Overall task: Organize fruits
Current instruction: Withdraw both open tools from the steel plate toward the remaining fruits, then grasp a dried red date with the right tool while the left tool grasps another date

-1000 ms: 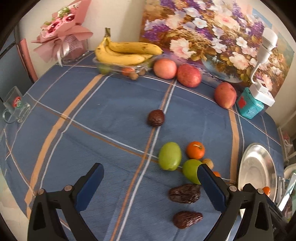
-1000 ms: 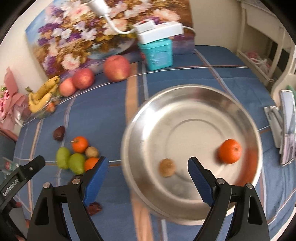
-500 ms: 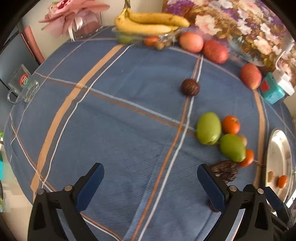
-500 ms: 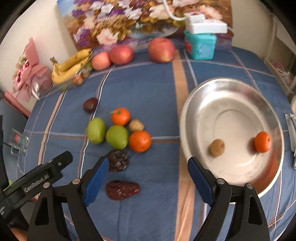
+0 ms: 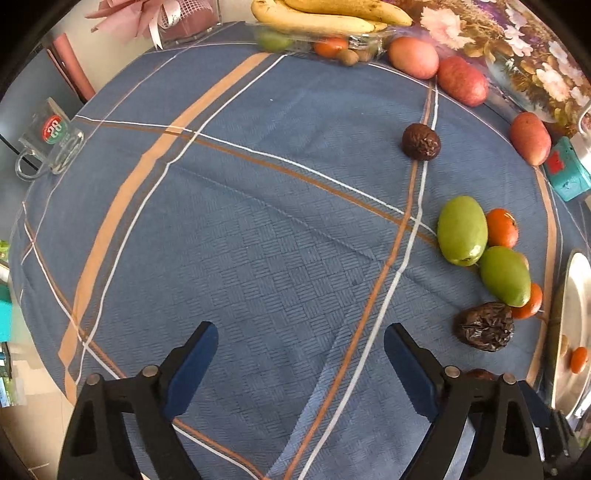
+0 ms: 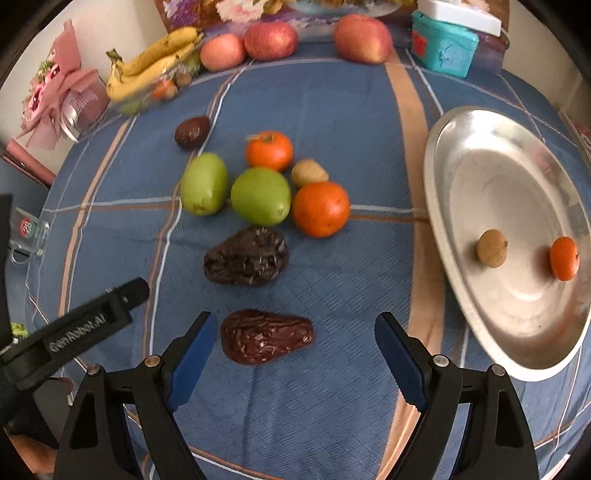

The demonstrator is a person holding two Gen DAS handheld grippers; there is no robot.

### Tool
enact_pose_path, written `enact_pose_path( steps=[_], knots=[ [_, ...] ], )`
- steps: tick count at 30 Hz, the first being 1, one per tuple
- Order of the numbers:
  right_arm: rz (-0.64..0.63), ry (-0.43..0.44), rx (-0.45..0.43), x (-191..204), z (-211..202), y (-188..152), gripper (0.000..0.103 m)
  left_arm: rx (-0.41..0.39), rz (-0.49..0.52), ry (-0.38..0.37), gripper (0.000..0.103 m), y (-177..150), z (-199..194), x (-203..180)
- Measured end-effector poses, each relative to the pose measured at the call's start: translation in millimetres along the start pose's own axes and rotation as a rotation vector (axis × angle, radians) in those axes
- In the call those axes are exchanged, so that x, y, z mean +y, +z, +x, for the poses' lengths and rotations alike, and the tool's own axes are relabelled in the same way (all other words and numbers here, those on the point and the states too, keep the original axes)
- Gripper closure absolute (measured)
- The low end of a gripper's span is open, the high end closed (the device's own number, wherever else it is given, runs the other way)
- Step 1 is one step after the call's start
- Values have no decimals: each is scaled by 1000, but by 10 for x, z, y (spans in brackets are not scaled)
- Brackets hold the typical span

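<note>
On the right side of the blue plaid tablecloth [image 6: 332, 92] sits a shallow metal plate [image 6: 443, 229] holding two things only: a small brown nut-like fruit [image 6: 492, 248] and a small tangerine [image 6: 564, 258], set apart from each other. At the far edge, a clear plastic tray [image 5: 365, 38] carries a bunch of bananas [image 5: 325, 18] over a few small fruits, with three red apples [image 6: 270, 40] lined up beside it. Readable writing is scant: the arm of the left gripper, seen from the right wrist camera, bears mirrored white lettering that looks like "GenRobot.AI", and a glass mug [image 5: 51, 140] at the left table edge shows a red-and-green badge reading "28". Loose fruit clusters mid-table: two green fruits [image 6: 204, 184] touching each other, two oranges [image 6: 320, 208], a small brown kiwi-like fruit [image 6: 309, 172], and a dark round one [image 6: 192, 132] farther back. Nearest the right gripper [image 6: 291, 347] lies a wrinkled dark date [image 6: 266, 336], its long axis crosswise between the fingers, the narrower end pointing toward the plate; those fingers are spread wide and do not touch it. A second wrinkled date [image 6: 246, 256] lies just beyond. The left gripper [image 5: 301, 352] hangs over bare cloth, its jaws closing with nothing between them.
</note>
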State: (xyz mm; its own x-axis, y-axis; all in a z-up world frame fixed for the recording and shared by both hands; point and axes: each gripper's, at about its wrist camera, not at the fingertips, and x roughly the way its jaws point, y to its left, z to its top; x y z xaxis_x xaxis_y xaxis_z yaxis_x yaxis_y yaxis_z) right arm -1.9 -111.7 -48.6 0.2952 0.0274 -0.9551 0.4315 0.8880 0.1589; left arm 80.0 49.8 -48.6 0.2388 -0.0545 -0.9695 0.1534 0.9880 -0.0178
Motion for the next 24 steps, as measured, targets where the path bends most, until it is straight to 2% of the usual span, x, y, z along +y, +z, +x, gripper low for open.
enact_pose_path(
  steps=[5,7,9,11,13,19,24],
  knots=[
    [-28,1,22,78,65,-22,17,-4,-3,-7,10,-12,-53,-26],
    [-40,0,25,117,79,-16,28,-10,-3,-8,10,-6,-83,-38],
    [-44,4,28,127,78,-28,34,-10,-6,-17,10,-9,-103,-46],
    [-40,9,30,134,82,-31,35,-7,-8,-22,10,-2,-110,-66],
    [-39,23,27,143,71,-32,44,-7,-9,-24,10,-4,-118,-74],
    [-26,31,15,101,4,-21,44,-22,-16,-37,10,1,-150,-98],
    [-3,-15,-46,-73,-204,34,45,-28,-7,-45,10,-1,-187,-189]
  ],
)
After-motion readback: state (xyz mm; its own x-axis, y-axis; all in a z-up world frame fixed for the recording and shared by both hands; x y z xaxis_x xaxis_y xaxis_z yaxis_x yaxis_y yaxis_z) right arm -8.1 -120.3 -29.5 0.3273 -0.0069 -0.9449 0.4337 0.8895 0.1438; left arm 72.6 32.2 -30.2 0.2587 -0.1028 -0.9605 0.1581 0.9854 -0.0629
